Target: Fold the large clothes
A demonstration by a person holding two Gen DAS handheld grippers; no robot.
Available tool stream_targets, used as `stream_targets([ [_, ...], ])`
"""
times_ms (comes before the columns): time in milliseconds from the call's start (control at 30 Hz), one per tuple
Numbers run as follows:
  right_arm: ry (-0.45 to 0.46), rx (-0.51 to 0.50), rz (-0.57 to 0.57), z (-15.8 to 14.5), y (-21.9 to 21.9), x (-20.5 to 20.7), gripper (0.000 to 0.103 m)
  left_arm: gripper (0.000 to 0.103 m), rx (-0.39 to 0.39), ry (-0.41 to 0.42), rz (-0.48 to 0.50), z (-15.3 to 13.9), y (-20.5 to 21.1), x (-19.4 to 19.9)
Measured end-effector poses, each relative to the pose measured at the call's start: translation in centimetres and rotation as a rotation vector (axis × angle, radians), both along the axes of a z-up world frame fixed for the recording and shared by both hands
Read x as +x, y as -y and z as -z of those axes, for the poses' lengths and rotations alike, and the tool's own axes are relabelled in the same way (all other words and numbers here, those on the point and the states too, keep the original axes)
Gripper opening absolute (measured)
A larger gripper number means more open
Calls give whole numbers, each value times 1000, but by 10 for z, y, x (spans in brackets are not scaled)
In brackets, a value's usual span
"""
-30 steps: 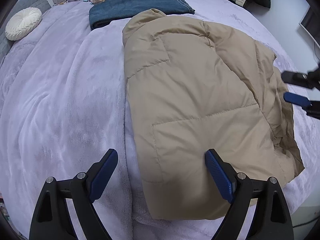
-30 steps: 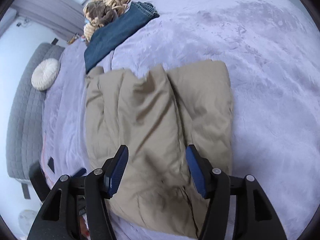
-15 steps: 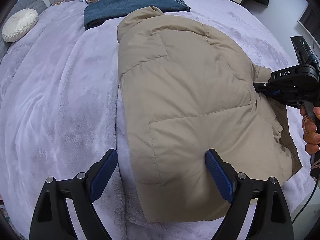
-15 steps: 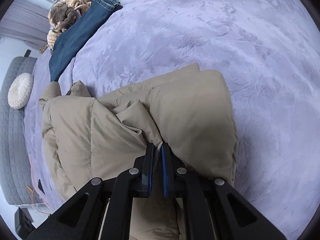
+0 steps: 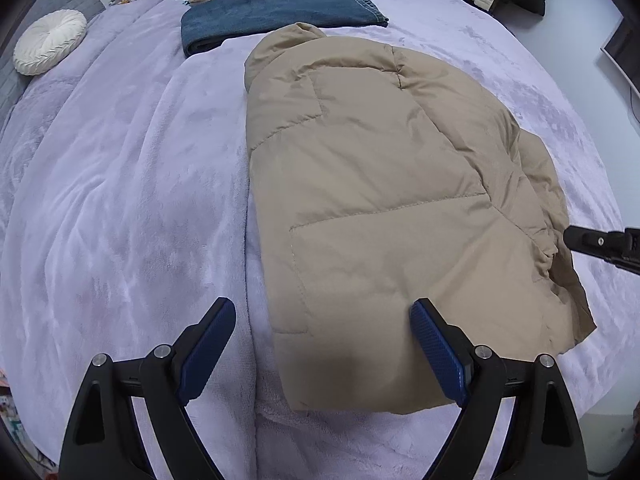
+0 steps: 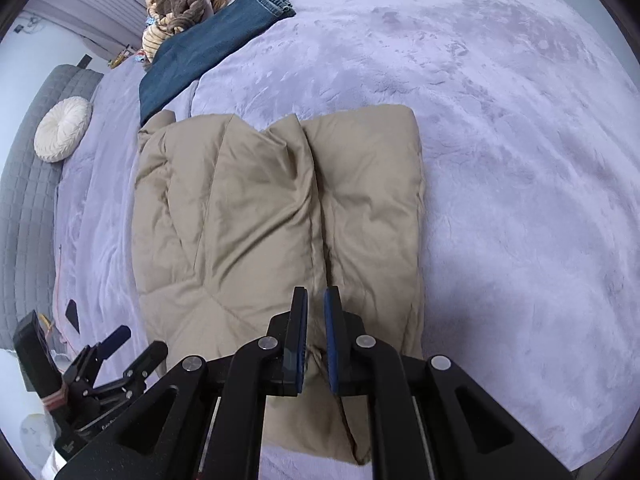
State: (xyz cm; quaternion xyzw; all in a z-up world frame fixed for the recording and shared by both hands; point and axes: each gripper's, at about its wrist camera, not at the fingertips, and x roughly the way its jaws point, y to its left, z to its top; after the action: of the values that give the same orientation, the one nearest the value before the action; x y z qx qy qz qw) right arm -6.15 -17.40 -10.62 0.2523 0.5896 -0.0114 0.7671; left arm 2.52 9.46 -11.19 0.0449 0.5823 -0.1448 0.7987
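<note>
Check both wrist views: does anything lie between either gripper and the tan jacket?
Nothing visible does. The left gripper hangs wide open over the tan jacket hem; the right gripper, narrowly parted, sits directly above its folded edge.

Left wrist view. A tan quilted jacket (image 5: 380, 200) lies folded on a lavender plush blanket (image 5: 120, 200). The left gripper (image 5: 322, 340) hangs above the jacket's near edge, jaws spread wide. Folded jeans (image 5: 276, 16) lie just beyond the jacket's far end; a round cream cushion (image 5: 50, 46) sits at far left. The right gripper's tip (image 5: 600, 242) enters at the right edge.
</note>
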Motion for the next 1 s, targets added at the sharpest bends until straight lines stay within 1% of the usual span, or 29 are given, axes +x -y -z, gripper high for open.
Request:
stream_targets([
  [200, -27, -9, 6, -1, -14, -34, 10, 91, -12, -10, 11, -8, -3, -15],
  [300, -29, -23, 8, -3, -18, -45, 10, 91, -21, -1, 16, -14, -4, -21],
  [367, -25, -34, 8, -5, -19, -50, 10, 103, -22, 7, 11, -17, -4, -25],
  [600, -18, -45, 1, -11, -23, -60, 10, 103, -19, 16, -26, -27, -10, -37],
  [800, -2, -71, -44, -19, -30, -71, 10, 103, -7, 52, -64, -41, -16, -53],
  [833, 1, -74, -51, -20, -31, -73, 12, 103, -8, 55, -72, -44, -16, -57],
  [867, 4, -76, -57, -22, -32, -75, 15, 103, -5, 59, -81, -47, -18, -60],
  [900, 8, -76, -61, -23, -32, -79, 28, 103, -1, 60, -90, -49, -18, -64],
  [933, 11, -79, -62, -25, -32, -82, 44, 103, -2, 63, -97, -52, -19, -68],
  [967, 19, -84, -63, -28, -32, -86, 48, 103, -5, 69, -99, -55, -19, -73],
  [1000, 31, -90, -67, -32, -32, -90, 49, 103, -4, 75, -99, -57, -18, -77],
])
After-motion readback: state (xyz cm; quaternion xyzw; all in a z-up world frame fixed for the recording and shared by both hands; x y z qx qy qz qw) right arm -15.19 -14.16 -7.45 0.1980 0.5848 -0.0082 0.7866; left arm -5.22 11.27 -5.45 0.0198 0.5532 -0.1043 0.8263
